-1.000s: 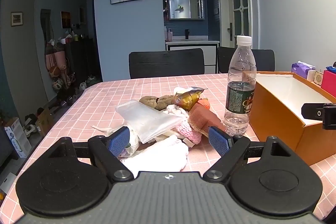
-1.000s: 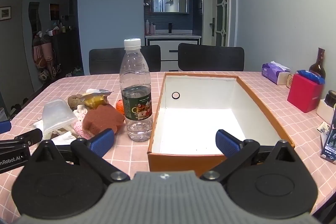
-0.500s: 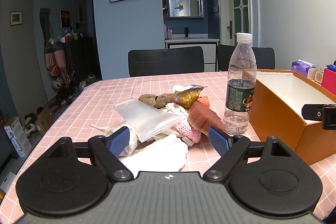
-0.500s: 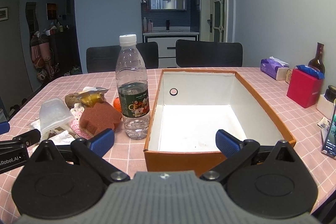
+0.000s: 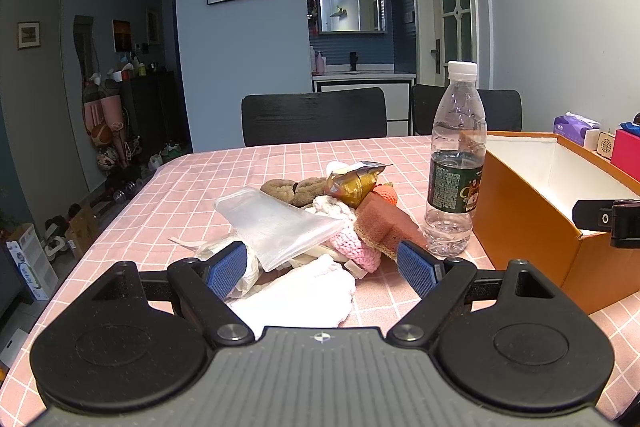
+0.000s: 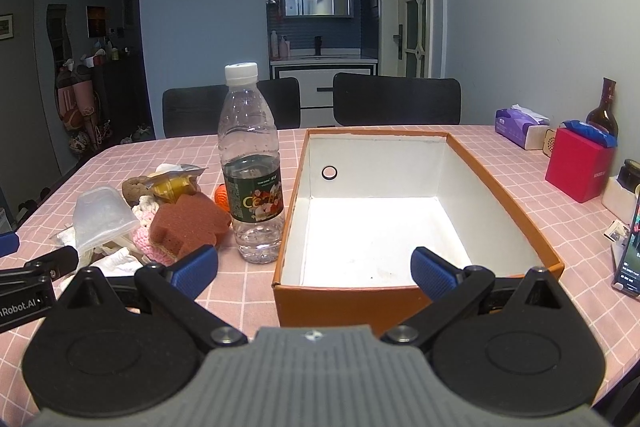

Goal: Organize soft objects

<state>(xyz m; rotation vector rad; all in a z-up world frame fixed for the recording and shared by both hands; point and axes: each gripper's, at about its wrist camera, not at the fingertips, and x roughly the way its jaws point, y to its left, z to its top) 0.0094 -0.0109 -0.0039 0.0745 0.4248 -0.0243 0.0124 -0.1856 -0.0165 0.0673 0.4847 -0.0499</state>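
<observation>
On the pink checked table [image 5: 240,163], going left to right: the left gripper [image 5: 326,267] sits spread wide and holding nothing, right over a white cloth [image 5: 304,293] at the near edge of the soft pile. Next come a clear plastic pouch [image 5: 276,223], a pink knit piece [image 5: 354,247] and a brown sponge [image 5: 384,223], whose long side runs roughly toward the water bottle [image 5: 456,163]. Past that is the orange box [image 6: 496,183], bare inside, with the right gripper [image 6: 314,269] also gaping wide and idle over its near wall. My guess: all light and squishy, pouch probably slippery, so pinch the cloth mid-fold.
</observation>
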